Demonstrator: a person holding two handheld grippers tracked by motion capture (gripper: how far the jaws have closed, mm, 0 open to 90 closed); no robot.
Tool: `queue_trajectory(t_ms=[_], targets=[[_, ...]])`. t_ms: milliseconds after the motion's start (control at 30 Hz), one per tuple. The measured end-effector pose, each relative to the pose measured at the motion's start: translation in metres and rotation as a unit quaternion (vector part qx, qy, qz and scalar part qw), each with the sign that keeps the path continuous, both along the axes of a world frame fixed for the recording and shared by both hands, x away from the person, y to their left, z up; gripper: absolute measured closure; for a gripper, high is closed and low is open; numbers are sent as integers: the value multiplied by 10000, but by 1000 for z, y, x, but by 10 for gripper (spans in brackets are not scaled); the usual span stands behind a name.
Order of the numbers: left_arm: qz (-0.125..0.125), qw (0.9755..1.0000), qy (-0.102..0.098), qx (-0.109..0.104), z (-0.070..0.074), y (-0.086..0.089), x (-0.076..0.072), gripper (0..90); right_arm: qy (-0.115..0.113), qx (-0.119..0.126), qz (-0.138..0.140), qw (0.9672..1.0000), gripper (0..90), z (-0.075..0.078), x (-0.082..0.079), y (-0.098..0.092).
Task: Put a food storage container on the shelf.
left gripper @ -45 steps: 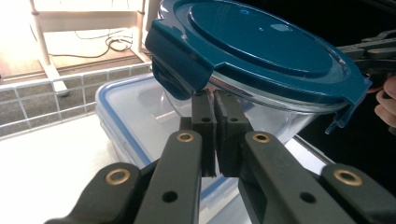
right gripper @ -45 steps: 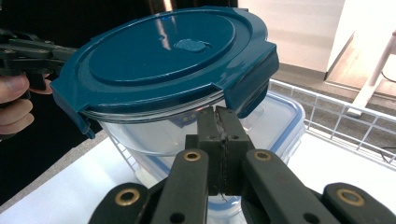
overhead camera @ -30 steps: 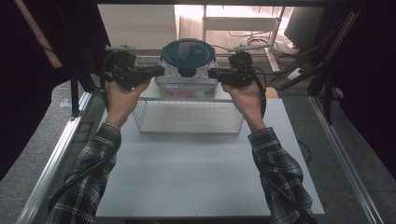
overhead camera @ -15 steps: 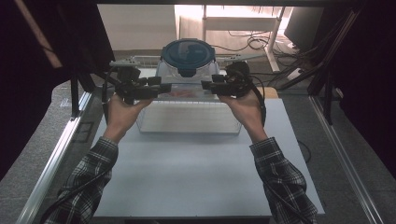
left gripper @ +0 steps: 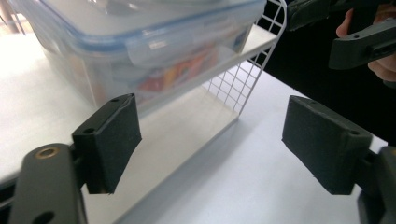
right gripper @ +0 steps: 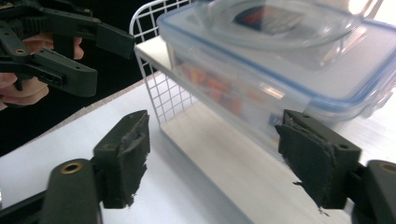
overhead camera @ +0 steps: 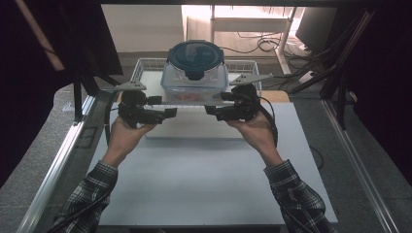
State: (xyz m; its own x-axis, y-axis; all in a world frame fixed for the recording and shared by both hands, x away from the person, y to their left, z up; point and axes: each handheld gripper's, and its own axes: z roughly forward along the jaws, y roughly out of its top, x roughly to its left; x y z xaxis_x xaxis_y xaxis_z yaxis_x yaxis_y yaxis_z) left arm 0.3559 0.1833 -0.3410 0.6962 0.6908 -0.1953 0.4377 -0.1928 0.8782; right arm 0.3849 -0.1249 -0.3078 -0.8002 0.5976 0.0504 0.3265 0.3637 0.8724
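High view: container (overhead camera: pixel 194 77) sits btwn left hand-held gripper (overhead camera: pixel 170 112) & right (overhead camera: pixel 210 109), both released, jaws just opening.

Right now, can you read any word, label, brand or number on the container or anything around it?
None can be read.
Clear container: colourful orange-red packaging inside shows through the wall, print too blurred to read.
Round dark lid: a mark near its middle in the right gripper view, too small and blurred to read.
Wire rack: no label.
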Motion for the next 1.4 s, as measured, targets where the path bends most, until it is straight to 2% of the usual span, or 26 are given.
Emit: queue_trajectory(t_ms=[233,467,533,667,800,1100,1233,1400], targets=[[-33,9999,20,106,-13,-2,-10,126,-60,-133,84,9999,150,-9,-10,1],[-137,9997,47,214,-27,-3,-22,75,-35,-63,76,9999,92,-19,-15,-3],[-176,9995,65,260,-31,-3,-25,62,-48,-133,85,9999,77,-23,-18,-4],[-181,9994,90,271,-38,-2,-30,48,-75,-235,95,9997,50,-31,-22,-7],[-142,9993,86,349,-44,-3,-35,39,-61,-218,88,9997,29,-37,-26,-13],[-173,9986,19,490,-60,-10,-47,21,-47,-211,31,9998,15,-52,-35,-28],[-234,9982,53,554,-68,-14,-50,17,-53,-198,-10,9998,12,-59,-39,-33],[-243,9984,77,513,-78,-18,-54,17,-55,-167,-40,9998,11,-68,-44,-37]])
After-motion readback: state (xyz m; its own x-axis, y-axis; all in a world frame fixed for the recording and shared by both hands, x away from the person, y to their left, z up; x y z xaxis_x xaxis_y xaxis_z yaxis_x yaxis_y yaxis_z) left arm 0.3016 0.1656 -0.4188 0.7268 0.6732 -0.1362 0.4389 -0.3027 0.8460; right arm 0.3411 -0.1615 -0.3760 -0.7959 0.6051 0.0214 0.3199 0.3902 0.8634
